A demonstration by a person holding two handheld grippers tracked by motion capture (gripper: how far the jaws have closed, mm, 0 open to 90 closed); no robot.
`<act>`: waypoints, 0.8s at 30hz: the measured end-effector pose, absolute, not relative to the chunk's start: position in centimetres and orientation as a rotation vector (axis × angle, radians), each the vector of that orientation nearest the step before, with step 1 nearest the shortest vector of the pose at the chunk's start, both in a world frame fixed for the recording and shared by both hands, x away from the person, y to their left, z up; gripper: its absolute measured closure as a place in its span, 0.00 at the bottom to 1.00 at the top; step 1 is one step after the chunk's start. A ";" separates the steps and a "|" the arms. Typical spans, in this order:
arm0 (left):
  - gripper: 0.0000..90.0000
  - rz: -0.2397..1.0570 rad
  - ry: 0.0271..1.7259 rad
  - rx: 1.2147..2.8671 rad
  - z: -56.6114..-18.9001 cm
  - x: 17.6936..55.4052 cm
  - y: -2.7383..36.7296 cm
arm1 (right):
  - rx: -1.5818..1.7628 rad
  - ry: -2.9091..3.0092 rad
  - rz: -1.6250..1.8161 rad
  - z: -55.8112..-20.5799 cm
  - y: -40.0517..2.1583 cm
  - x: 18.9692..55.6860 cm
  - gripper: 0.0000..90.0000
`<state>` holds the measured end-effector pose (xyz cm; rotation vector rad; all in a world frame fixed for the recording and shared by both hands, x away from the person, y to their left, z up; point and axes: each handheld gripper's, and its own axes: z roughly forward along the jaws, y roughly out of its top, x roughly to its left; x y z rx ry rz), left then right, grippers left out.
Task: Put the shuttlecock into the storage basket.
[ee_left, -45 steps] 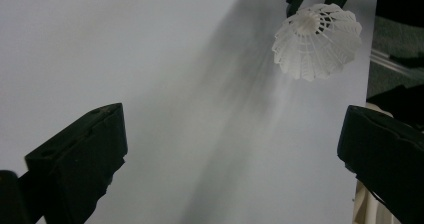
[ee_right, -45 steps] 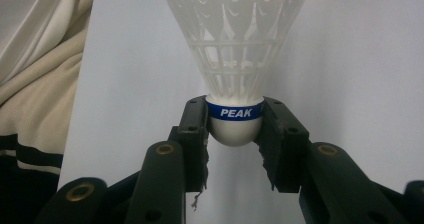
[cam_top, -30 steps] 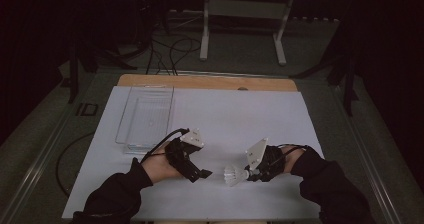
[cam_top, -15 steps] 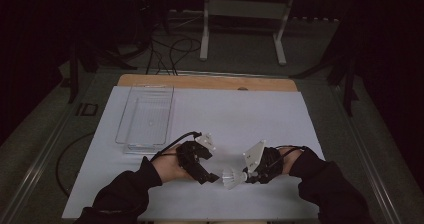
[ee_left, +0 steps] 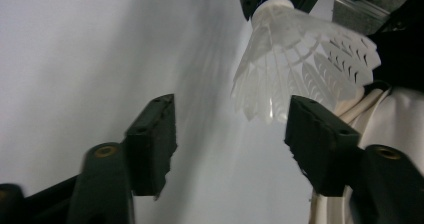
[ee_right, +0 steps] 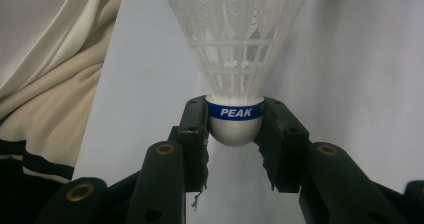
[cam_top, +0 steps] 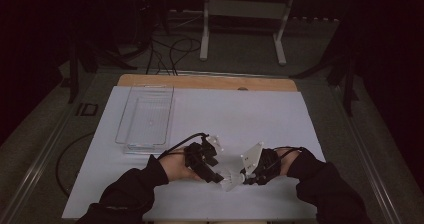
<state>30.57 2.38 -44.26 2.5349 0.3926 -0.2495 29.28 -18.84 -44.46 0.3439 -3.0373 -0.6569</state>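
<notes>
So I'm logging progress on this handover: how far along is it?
Done: the right gripper is clamped on the shuttlecock by its cork. In hand: the left gripper has just been closing, its jaws either side of the feather skirt but not yet pressing on it. Left: gripping the skirt, the right letting go, and perhaps placing it in the clear tray, which looks empty.

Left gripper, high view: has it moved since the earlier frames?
Yes. The left gripper has shifted rightward, away from the clear tray and toward the shuttlecock held in the right gripper; its jaws have just been closing.
</notes>
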 end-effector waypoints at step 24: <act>0.92 -0.336 0.361 2.578 -44.6 31.1 0.2 | 0.357 -3.031 -0.680 -44.7 -18.4 29.2 0.73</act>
